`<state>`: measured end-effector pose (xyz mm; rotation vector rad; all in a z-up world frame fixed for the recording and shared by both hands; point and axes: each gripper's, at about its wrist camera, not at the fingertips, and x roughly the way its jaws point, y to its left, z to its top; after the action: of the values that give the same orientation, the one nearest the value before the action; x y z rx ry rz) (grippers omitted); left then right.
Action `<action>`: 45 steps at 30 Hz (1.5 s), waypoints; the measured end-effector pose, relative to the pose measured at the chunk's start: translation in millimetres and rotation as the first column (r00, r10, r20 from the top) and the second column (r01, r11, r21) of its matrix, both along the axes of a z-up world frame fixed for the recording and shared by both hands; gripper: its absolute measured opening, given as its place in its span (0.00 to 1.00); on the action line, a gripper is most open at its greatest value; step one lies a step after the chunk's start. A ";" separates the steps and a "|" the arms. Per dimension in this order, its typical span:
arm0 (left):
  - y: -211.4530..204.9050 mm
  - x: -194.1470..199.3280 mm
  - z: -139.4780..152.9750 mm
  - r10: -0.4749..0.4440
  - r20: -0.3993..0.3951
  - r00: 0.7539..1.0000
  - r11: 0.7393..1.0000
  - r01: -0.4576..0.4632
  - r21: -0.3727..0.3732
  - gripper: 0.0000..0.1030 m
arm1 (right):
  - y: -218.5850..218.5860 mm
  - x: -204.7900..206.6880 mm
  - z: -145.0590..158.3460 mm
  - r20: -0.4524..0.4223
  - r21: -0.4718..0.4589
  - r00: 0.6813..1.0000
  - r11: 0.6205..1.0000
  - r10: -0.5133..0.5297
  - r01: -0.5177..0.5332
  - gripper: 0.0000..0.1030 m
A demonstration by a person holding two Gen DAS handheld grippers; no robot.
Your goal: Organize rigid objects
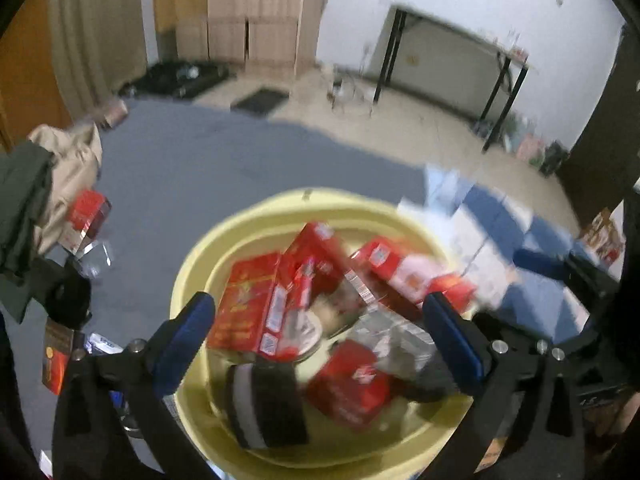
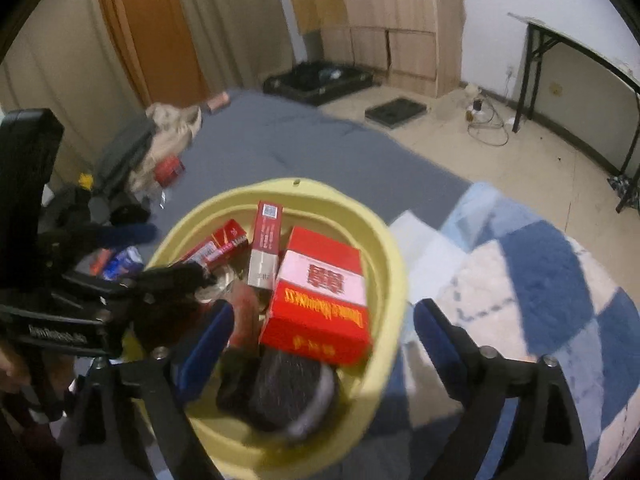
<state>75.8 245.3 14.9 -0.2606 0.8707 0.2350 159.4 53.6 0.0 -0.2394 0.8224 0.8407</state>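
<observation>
A yellow round basin (image 1: pixel 188 268) stands on a grey bed and holds several red boxes (image 1: pixel 248 304), a black-and-white striped object (image 1: pixel 264 404) and clear wrapping. It also shows in the right wrist view (image 2: pixel 390 256), with a large red box (image 2: pixel 320 300) on top. My left gripper (image 1: pixel 320 336) is open and empty, its fingers spread above the basin. My right gripper (image 2: pixel 320 352) is open and empty above the basin's near right rim. The left gripper's body (image 2: pixel 60 320) shows at the left of the right wrist view. Both views are blurred.
A pile of clothes (image 1: pixel 60 176) with a small red box (image 1: pixel 86 216) lies on the grey bed (image 1: pixel 200 160) at the left. A blue-and-white blanket (image 2: pixel 540 280) lies to the right. A black-legged desk (image 1: pixel 460 60) stands by the far wall.
</observation>
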 end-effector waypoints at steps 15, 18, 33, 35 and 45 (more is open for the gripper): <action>-119.3 -99.4 -48.5 0.137 0.135 0.981 0.982 -0.152 0.108 1.00 | -125.2 -82.0 -83.3 0.197 -0.127 0.977 0.990 0.084 -0.060 1.00; -125.8 -104.1 -71.7 0.149 0.091 0.985 0.984 -0.156 0.081 1.00 | -119.0 -82.2 -107.2 0.163 -0.183 0.982 0.981 0.092 -0.062 1.00; -149.0 -93.6 -96.3 0.144 0.011 0.990 0.965 -0.143 0.219 1.00 | -78.9 -68.8 -112.0 0.148 -0.163 0.976 0.978 0.157 -0.133 1.00; -147.5 -99.1 -104.6 0.184 -0.009 0.983 0.970 -0.180 0.165 1.00 | -78.5 -66.7 -111.2 0.150 -0.163 0.976 0.978 0.158 -0.133 1.00; -121.6 -98.7 -127.9 0.246 -0.044 0.968 0.966 -0.241 0.091 1.00 | -80.1 -64.9 -110.7 0.142 -0.154 0.977 0.978 0.160 -0.138 1.00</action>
<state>-22.9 123.7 -113.0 -0.2825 0.8806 0.5093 94.5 -26.6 -110.7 -0.4924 0.7262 0.8933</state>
